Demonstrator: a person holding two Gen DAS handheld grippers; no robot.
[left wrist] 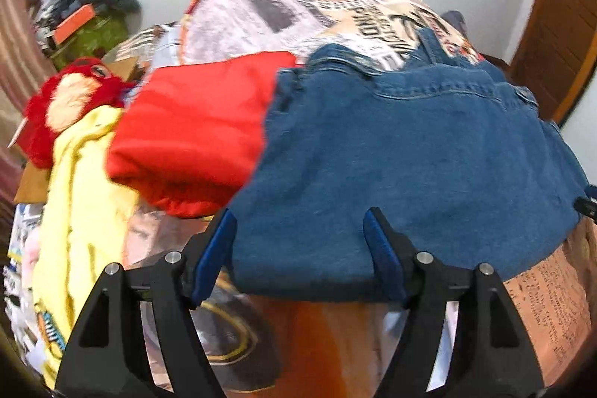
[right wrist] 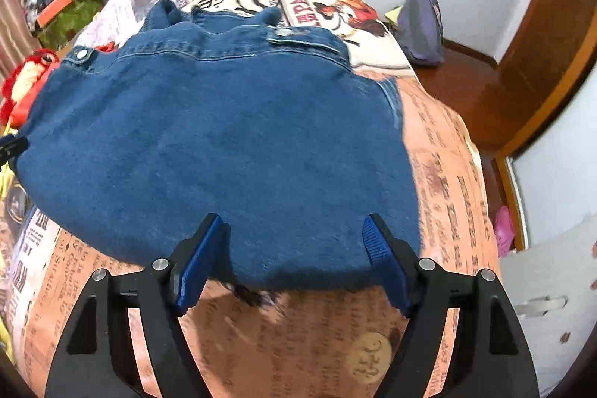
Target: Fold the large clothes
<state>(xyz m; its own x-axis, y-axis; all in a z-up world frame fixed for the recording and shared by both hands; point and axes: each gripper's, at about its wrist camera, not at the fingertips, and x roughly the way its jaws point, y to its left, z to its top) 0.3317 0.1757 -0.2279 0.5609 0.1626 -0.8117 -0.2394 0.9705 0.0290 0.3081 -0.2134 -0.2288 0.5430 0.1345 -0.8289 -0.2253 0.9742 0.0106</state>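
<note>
Left wrist view: the denim garment (left wrist: 403, 152) lies folded flat on the bed (left wrist: 335, 342), and it is the landmark for everything else. Just left of it, touching its edge, sits a folded red garment (left wrist: 194, 133); further left lie a yellow garment (left wrist: 82, 196) and a red plush toy (left wrist: 67, 99). The left tongs (left wrist: 298, 237) stand released over the denim's near-left edge, the blue pads apart with cloth between them but not pinched. At the denim's far right edge a dark tip of the other tool shows.

Right wrist view: the same denim garment (right wrist: 216, 152) fills the middle of the bed (right wrist: 440, 174), its buttoned hem on the far side. The right tongs (right wrist: 294, 241) are also released, straddling the denim's near-right edge without pressing it. Right of the denim, well apart, a purple-grey bundle (right wrist: 421, 28) rests by the bed's wooden frame.

The step in hand looks like taking the near edge for the next fold. To do it well, both tongs should close on the full stack of layers at matching points, lift together and level, and carry the edge squarely toward the buttoned hem so the thick cloth does not skew or slip out.
</note>
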